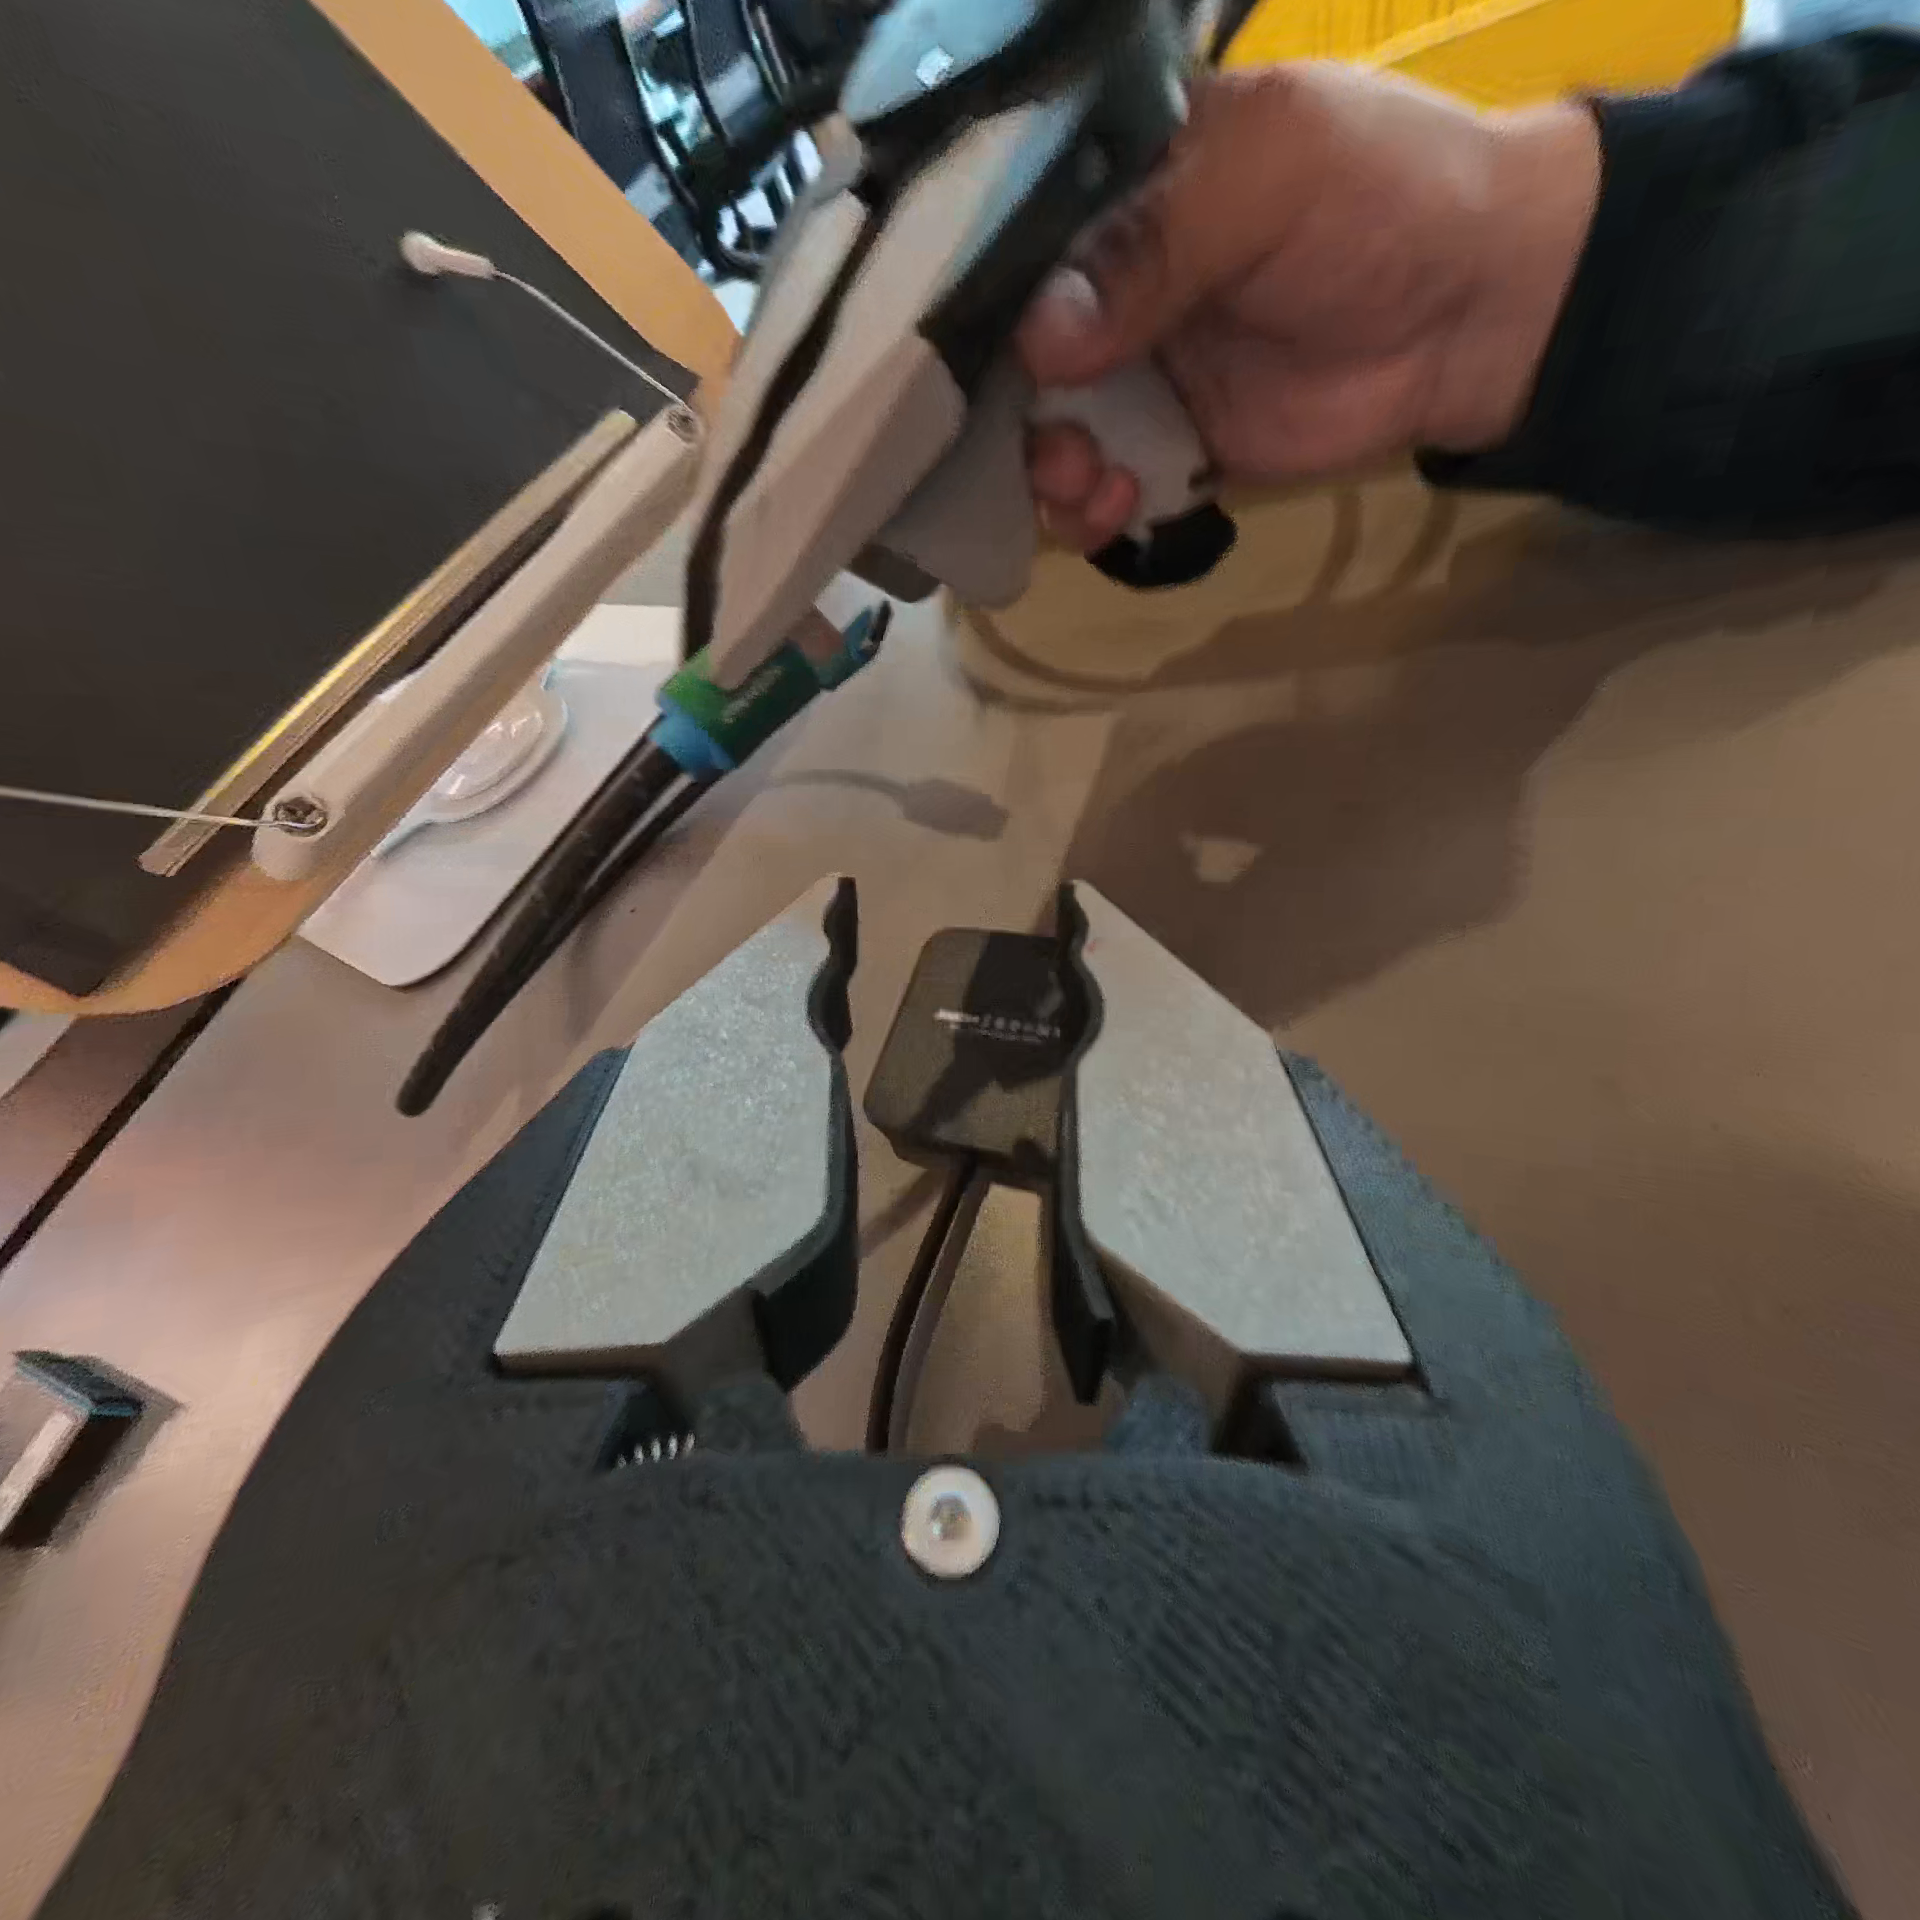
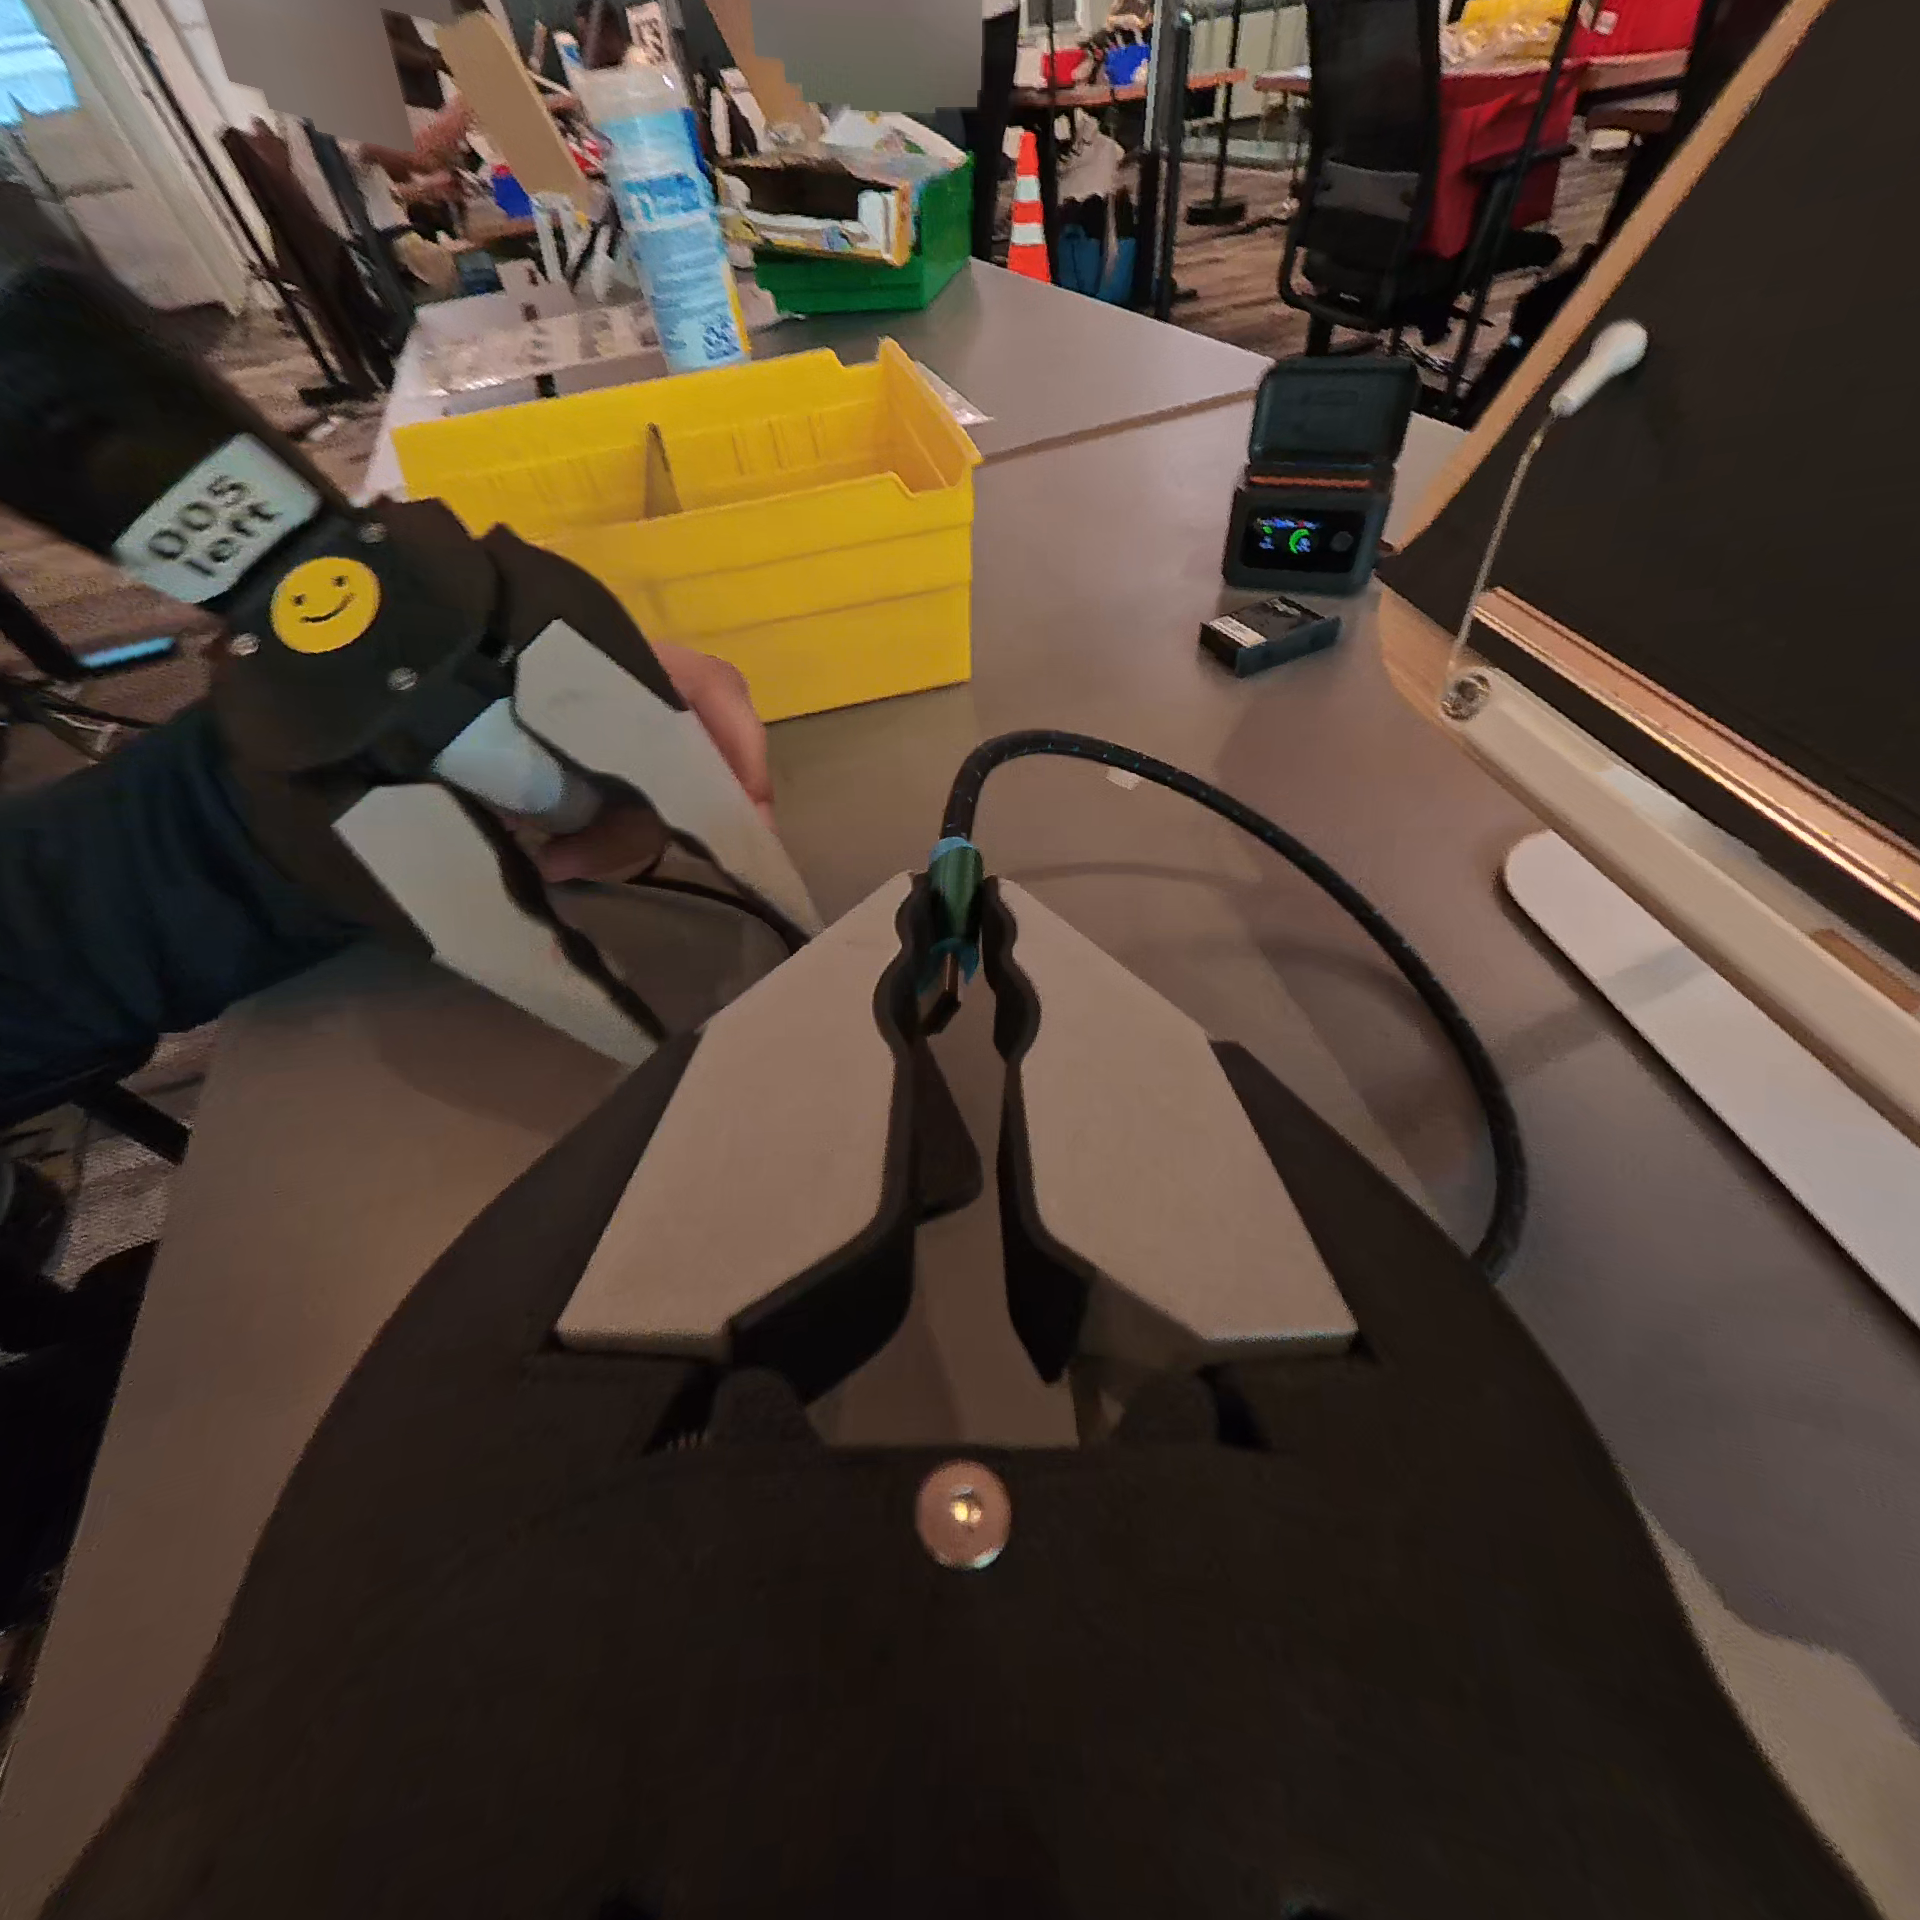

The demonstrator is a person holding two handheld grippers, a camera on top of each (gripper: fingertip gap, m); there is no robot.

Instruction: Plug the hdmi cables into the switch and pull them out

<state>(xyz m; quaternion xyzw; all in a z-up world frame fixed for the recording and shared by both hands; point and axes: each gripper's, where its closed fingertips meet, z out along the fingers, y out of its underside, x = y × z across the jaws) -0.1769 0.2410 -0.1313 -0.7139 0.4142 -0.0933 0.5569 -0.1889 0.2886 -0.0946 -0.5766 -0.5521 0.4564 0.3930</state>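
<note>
Grey-brown desk [image 1: 1558, 935], cluttered workroom behind. Left gripper [image 1: 956, 935] released, straddling black switch [image 1: 971, 1039] lying near. Right gripper [image 2: 951, 914] clenched on green HDMI plug [image 2: 954, 883], up and far-left of switch, long axis pointing right.

My left gripper [image 1: 956, 935] has a black textured body, flat grey fingers [image 1: 707, 1143] with wavy black pads, and one silver screw [image 1: 950, 1536] at centre. My right gripper [image 2: 951, 935] matches it. The left one carries a yellow smiley sticker [image 2: 324, 605] and a white label. My sleeves [image 1: 1756, 301] are dark.
</note>
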